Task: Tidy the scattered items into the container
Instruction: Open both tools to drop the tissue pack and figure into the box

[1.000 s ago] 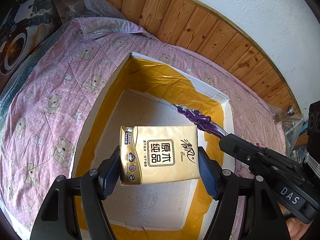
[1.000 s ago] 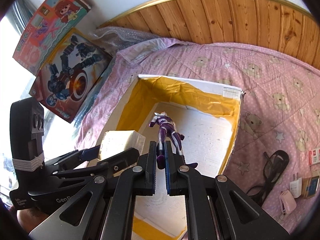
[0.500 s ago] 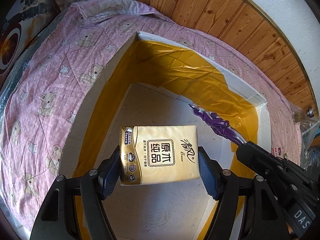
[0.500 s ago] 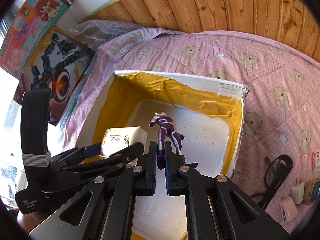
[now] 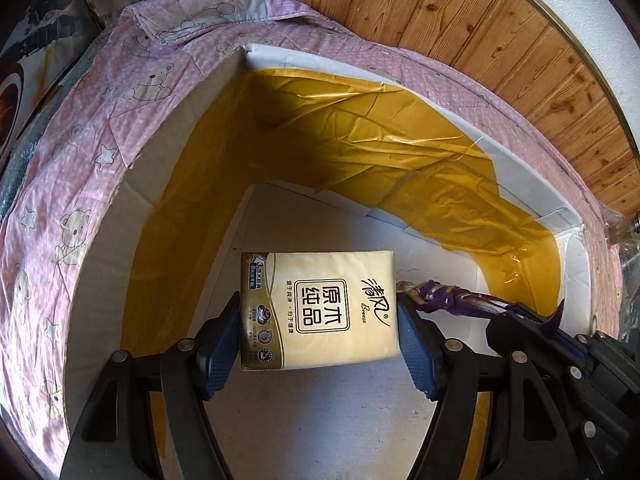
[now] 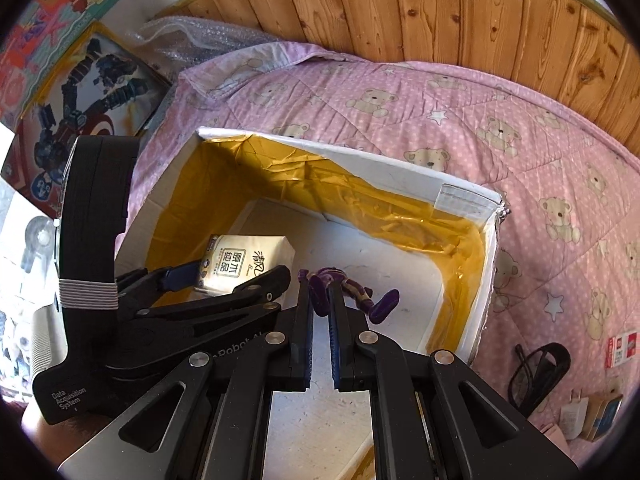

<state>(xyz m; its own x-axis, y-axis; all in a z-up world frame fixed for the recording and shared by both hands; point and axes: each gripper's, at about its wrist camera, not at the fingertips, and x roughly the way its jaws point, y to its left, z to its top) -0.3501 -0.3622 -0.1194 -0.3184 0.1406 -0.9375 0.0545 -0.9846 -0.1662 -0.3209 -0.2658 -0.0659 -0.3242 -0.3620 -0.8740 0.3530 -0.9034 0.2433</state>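
Clutter on my right-wrist view: black cable [image 6: 538, 368] on the quilt just right of the box, and farther right a white charger plug [image 6: 573, 412], a small tan carton [image 6: 604, 416] and a red-and-white packet [image 6: 622, 350]. Far left, toy boxes [image 6: 80, 92] lean by the wall, with bubble wrap [image 6: 192, 40] behind the quilt's far corner. Nothing sits between the grippers and the box floor; the only crowding is the two grippers side by side inside the opening.

Left gripper [image 5: 320, 320] is set wide, blue pads clamped on both short ends of the tissue pack [image 5: 320, 308], printed face toward the camera. The pack hangs inside the cardboard box [image 5: 524, 184], below its rim; I can't tell whether it touches the floor.

Right gripper [image 6: 320, 304] is nearly closed, pinching the purple action figure [image 6: 348, 288] at the fingertips. The figure sticks out forward and to the right, also below the rim, just right of the tissue pack.

Box is white, walls lined with wrinkled yellow tape, floor bare. It sits on a pink teddy-bear quilt [image 6: 480, 112]. Wood panelling [image 6: 440, 12] runs along the far side, with white wall above.
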